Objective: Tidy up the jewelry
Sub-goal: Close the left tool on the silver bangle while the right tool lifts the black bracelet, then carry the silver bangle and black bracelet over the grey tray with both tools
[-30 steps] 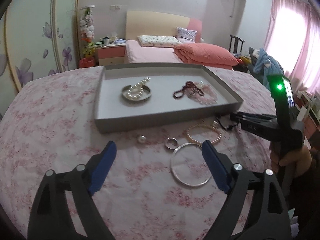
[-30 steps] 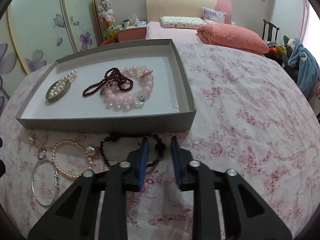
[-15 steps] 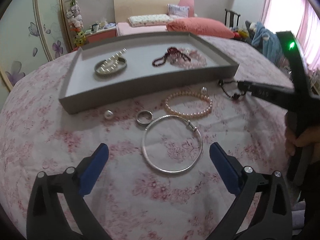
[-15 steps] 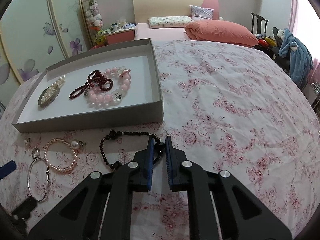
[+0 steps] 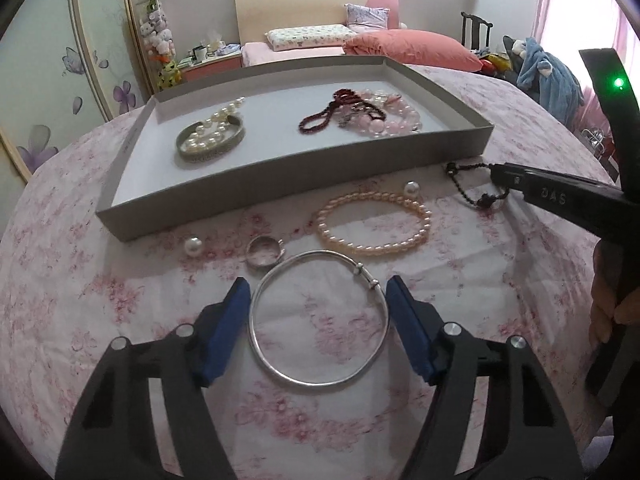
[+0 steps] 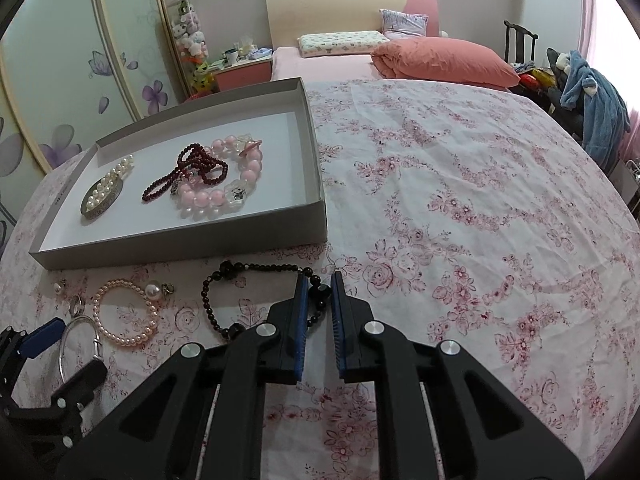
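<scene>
A silver bangle (image 5: 316,383) lies flat on the flowered cloth. My left gripper (image 5: 318,280) straddles it, and its jaws are closing. The blue pads (image 5: 236,312) stand just outside the bangle's rim. Beyond it lie a small silver ring (image 5: 262,252), a loose pearl (image 5: 193,246) and a pink pearl bracelet (image 5: 372,246). My right gripper (image 6: 319,276) is shut on a black bead bracelet (image 6: 208,304), which rests on the cloth in front of the grey tray (image 6: 180,248). The tray holds pearls in a metal bangle (image 5: 210,140), dark red beads (image 5: 328,114) and pink beads (image 5: 392,120).
The right gripper's body (image 5: 560,200) and the hand (image 5: 612,296) holding it fill the right side of the left wrist view. A bed with pillows (image 6: 440,60) stands behind, a wardrobe (image 6: 60,80) to the left, and a chair with blue clothing (image 6: 592,100) to the right.
My left gripper came forward and down over the silver bangle; its jaws widened, then narrowed around it. My right gripper's jaws shut on the black bead bracelet and have stayed put since.
</scene>
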The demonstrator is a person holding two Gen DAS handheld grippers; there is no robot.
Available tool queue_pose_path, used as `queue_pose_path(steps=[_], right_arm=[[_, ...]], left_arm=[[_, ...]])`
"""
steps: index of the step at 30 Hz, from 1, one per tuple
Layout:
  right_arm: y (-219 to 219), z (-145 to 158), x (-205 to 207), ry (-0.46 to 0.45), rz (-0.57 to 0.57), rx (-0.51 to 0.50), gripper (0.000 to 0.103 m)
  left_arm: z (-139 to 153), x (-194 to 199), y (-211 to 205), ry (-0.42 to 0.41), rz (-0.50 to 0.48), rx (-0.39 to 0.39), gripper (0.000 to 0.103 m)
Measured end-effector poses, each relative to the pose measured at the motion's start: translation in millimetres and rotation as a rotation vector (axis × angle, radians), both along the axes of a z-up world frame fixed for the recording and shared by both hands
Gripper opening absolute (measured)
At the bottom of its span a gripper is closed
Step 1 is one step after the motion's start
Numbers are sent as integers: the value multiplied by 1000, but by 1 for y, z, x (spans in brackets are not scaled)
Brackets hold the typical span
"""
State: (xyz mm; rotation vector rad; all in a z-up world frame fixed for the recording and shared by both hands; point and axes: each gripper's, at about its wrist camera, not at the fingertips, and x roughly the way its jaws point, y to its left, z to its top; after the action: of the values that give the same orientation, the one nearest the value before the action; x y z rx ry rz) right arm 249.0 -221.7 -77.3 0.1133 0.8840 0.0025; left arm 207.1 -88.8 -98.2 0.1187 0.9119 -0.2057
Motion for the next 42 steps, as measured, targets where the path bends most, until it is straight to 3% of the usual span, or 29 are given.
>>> queue_pose_path(steps=[6,11,15,26,28,30,35,42], right_arm=[[5,0,-4,0,28,-4,12],[28,1,-10,-2,118,-18,12],[33,1,-12,-3,131,-33,13],[29,1,-12,-1,125,-13,13],[29,1,-11,-1,125,-15,13],[30,1,-12,-2,125,-16,13],[29,3,-13,-10,125,5,12],[26,35,-24,-129,138,105,12]], left_arm=[[0,-13,34,-3,25,7,68],[1,-15,61,0,65,4,72],[0,-15,63,8,73,5,81],[0,-16,64,12,72,0,82],[0,-16,64,11,73,-1,81],[1,-17,65,1,70,-6,68],[2,-18,67,-2,76,-7,68],[11,-22,78,-43,122,-52,68]])
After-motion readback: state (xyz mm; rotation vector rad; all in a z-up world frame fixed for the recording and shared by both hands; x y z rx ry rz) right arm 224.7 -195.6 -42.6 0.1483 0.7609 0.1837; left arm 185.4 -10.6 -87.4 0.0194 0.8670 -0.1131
